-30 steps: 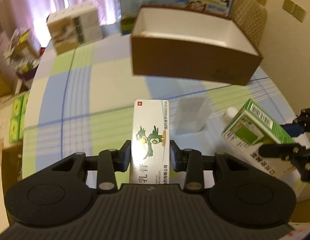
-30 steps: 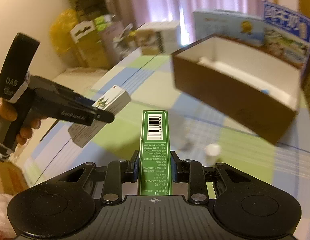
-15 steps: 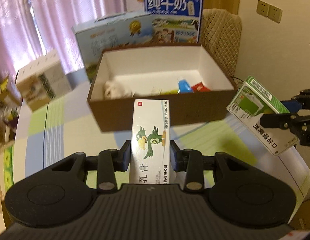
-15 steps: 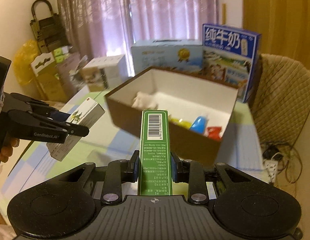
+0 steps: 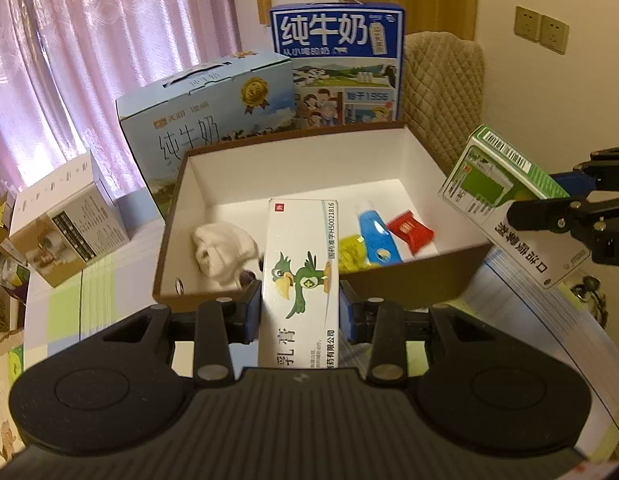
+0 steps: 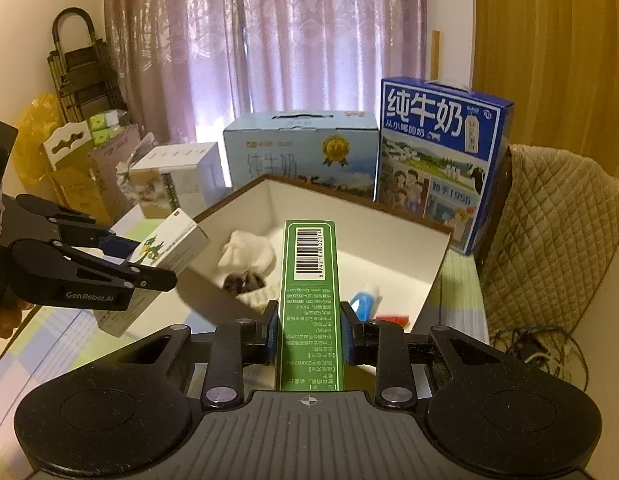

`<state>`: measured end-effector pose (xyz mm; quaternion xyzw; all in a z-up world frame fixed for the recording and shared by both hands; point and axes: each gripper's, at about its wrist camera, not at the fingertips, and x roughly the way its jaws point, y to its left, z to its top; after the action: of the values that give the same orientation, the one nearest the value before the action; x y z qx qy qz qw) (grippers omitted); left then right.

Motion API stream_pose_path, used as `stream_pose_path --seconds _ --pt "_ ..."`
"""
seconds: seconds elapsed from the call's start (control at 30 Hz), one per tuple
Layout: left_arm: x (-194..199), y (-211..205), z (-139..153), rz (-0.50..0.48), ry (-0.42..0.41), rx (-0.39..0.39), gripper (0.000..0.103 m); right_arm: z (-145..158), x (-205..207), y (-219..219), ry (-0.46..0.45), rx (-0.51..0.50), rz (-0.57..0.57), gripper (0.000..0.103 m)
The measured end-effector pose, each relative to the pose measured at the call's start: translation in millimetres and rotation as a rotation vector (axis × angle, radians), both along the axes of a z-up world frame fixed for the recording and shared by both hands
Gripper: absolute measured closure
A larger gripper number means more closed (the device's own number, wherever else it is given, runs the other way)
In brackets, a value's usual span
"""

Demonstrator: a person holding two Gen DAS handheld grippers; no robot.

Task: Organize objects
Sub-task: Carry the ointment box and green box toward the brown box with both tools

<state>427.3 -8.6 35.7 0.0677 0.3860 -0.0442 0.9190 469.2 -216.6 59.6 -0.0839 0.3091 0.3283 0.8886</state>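
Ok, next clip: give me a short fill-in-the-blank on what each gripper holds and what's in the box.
1. The left gripper is shut on a white carton printed with a green ____.
2. The right gripper is shut on a ____ carton with a barcode.
3. In the open brown box, the red packet lies beside a ____ tube.

Missing words: parrot; green; blue

Round table [image 5: 89,292] covered with a checked cloth in pale green, blue and cream. Resting on it: open brown cardboard box with white lining [image 5: 413,292], light-blue milk carton case [image 5: 205,116] and dark-blue milk carton case [image 5: 337,60] behind it. White printed carton [image 5: 65,224] sits near the curtain-side edge, apart from the brown box
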Motion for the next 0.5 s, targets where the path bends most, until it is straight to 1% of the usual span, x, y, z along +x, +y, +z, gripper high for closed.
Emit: stream_pose_path --seconds 0.27,0.4,0.5 --pt "57 21 4 0.05 -0.012 0.021 0.069 -2 59 13 -0.013 0.023 -0.035 0.076" --pt "85 32 2 0.075 -0.007 0.02 0.069 -8 87 18 0.003 0.029 -0.096 0.076" --pt "101 37 -3 0.085 0.0 0.023 0.069 -18 106 20 0.04 0.032 -0.149 0.076"
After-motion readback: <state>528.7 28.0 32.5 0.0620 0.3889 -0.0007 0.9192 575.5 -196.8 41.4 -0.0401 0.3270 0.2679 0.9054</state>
